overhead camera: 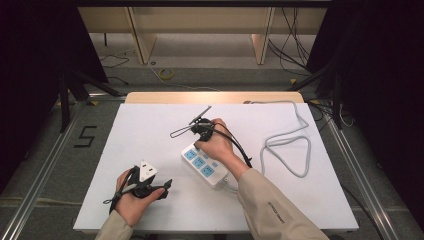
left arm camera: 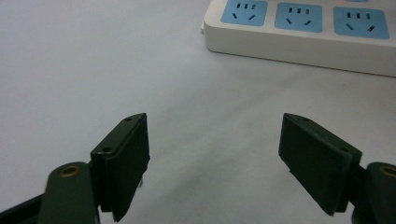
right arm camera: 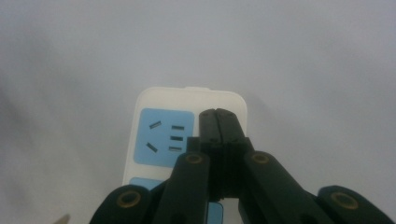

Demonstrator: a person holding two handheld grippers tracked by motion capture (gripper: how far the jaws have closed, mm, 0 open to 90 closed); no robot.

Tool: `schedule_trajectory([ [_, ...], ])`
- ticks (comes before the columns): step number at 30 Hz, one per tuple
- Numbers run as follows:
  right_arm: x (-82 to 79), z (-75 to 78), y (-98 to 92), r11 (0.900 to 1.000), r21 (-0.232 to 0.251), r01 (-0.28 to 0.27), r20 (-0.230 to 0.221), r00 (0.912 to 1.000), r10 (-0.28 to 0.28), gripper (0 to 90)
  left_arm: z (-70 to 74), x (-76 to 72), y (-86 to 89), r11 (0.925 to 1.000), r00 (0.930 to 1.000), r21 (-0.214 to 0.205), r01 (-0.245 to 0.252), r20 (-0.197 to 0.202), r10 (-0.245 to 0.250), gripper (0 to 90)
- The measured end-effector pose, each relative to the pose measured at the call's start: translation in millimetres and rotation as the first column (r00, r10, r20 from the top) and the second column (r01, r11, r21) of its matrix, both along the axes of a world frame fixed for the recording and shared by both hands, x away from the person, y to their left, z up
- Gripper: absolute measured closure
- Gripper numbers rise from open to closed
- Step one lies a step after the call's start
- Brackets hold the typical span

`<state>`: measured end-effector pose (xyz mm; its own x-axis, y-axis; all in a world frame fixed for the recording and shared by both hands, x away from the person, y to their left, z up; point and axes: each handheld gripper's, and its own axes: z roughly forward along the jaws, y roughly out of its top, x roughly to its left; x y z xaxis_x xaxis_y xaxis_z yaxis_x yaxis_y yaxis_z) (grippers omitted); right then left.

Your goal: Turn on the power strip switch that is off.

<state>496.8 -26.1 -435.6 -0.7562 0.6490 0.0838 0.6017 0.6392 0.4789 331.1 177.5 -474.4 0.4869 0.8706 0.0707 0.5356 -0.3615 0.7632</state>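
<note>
A: Item one?
B: Right gripper (right arm camera: 218, 114), black, brass rivets at the joints. Jaws pressed flat together, nothing between them.
A: Position?
B: Tips over the far end of a white power strip (right arm camera: 154, 100), beside its end socket.
A: Describe the socket.
B: Blue socket panel (right arm camera: 161, 137), five dark slots. A second blue panel nearer, mostly hidden by the gripper.
A: Surface?
B: Pale grey bench (right arm camera: 303, 60), plain.
</note>
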Motion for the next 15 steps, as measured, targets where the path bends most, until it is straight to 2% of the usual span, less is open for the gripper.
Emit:
schedule_trajectory([
  [7, 1.3, -2.5, 1.1, 0.9997, -0.025, -0.002, 0.002, 1.0000, 0.002, 90.0, 0.0, 0.1, -0.2, 1.0000, 1.0000, -0.002, -0.001, 0.001, 0.001, 24.2],
  [15, 1.9, -4.1, 1.3, 0.9998, -0.019, 0.000, -0.007, 1.0000, 0.000, 90.0, -0.4, 0.6, 0.0, 1.0000, 1.0000, -0.006, -0.003, 0.004, 0.003, 24.2],
])
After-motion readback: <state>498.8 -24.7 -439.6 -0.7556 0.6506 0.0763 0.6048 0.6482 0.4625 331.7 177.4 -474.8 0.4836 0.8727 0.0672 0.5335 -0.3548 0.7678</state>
